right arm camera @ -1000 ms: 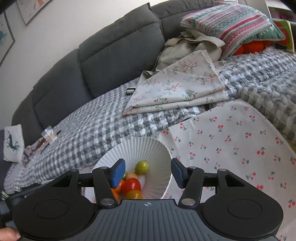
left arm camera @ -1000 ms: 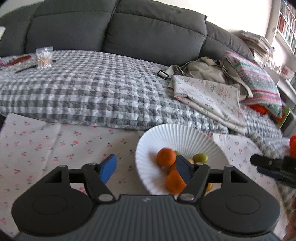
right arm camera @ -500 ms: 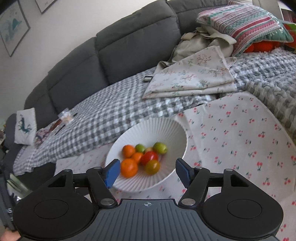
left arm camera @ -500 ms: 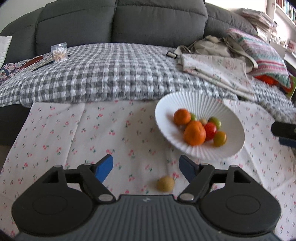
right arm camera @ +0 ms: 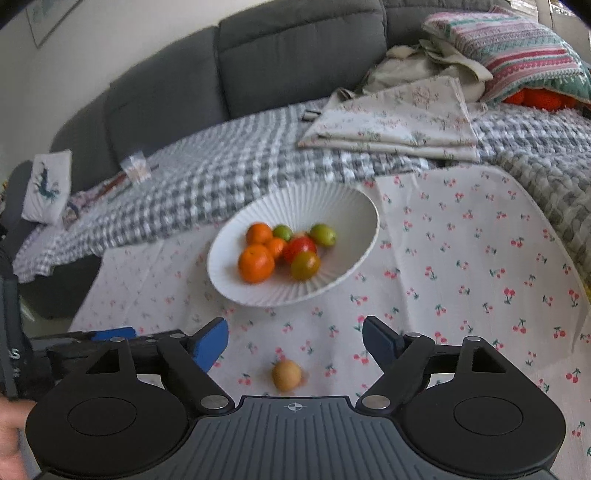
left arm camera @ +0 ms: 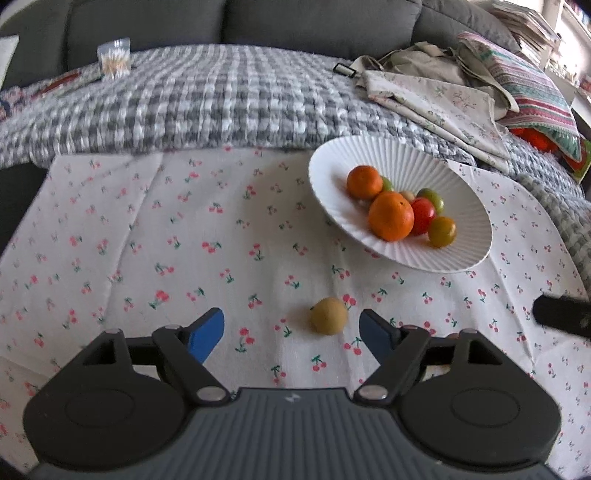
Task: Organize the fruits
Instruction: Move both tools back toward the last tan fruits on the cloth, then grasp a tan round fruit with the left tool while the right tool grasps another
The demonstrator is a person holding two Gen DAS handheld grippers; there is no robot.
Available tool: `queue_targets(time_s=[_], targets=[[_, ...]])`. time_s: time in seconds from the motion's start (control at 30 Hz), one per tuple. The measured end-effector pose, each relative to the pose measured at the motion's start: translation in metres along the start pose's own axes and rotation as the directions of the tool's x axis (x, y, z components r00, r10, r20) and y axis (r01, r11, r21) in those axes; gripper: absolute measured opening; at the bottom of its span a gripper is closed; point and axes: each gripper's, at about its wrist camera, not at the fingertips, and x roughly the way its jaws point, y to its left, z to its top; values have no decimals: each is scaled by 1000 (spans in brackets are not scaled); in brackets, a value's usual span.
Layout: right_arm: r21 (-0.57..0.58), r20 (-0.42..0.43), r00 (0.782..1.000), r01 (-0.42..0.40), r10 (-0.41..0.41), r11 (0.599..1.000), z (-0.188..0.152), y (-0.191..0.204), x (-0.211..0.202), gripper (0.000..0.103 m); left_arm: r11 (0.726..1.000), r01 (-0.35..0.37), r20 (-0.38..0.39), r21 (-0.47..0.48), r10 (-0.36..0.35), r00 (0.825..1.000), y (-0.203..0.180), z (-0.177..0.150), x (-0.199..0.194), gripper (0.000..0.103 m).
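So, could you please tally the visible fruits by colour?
Orange round fruits: 3
Green round fruits: 2
Red round fruit: 1
Olive-orange round fruit: 1
Tan round fruit, outside the white ribbed bowl: 1
Total: 8; another pale piece is mostly hidden.

A home living room. A grey sofa (right arm camera: 258,70) runs along the far side, draped with a checked blanket (left arm camera: 221,96), folded linens (right arm camera: 399,114) and a striped cushion (right arm camera: 509,48). A framed picture (right arm camera: 51,14) hangs far left.

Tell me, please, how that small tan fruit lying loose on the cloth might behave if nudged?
The tan fruit looks round, so it would probably roll. The cloth is creased, which may stop it soon. It seems small and likely light.
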Motion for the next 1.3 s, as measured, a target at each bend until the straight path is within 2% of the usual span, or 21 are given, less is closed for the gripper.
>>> queue_targets(time_s=[0.27, 0.43, 0.57, 0.63, 0.87, 1.03, 1.13, 1.2, 1.27, 1.3], targets=[[-26, -63, 997, 31, -32, 999, -9, 3, 17, 82, 998, 15, 15, 54, -16, 1000, -15, -5, 19, 76], [-52, -91, 994, 52, -56, 997, -14, 5, 27, 82, 998, 20, 12, 65, -21, 1000, -20, -4, 30, 53], [-79, -118, 991, 51, -60, 996, -20, 10, 37, 81, 991, -24, 28, 133, 20, 999, -28, -8, 38, 40], [-100, -127, 990, 54, -66, 994, -23, 13, 44, 81, 990, -4, 25, 138, 0, 1000, -29, -7, 36, 24], [-145, -143, 987, 48, -69, 988, -31, 22, 62, 76, 993, 9, 10, 118, -10, 1000, -27, -7, 35, 24], [-174, -156, 986, 38, -65, 984, -34, 26, 69, 66, 995, 4, 10, 102, -5, 1000, -23, -7, 32, 24], [-198, -158, 985, 39, -71, 979, -37, 30, 75, 52, 996, 4, 9, 94, -5, 1000, -23, -7, 32, 24], [-213, -155, 985, 37, -71, 976, -38, 33, 78, 31, 996, 3, 8, 93, -4, 1000, -23, -7, 32, 24], [-236, -154, 985, 42, -80, 971, -39, 36, 80, 24, 996, 0, 8, 94, -1, 1000, -24, -7, 31, 24], [-248, -152, 985, 45, -85, 968, -39, 38, 81, 24, 996, 1, 7, 92, -2, 1000, -23, -7, 30, 24]])
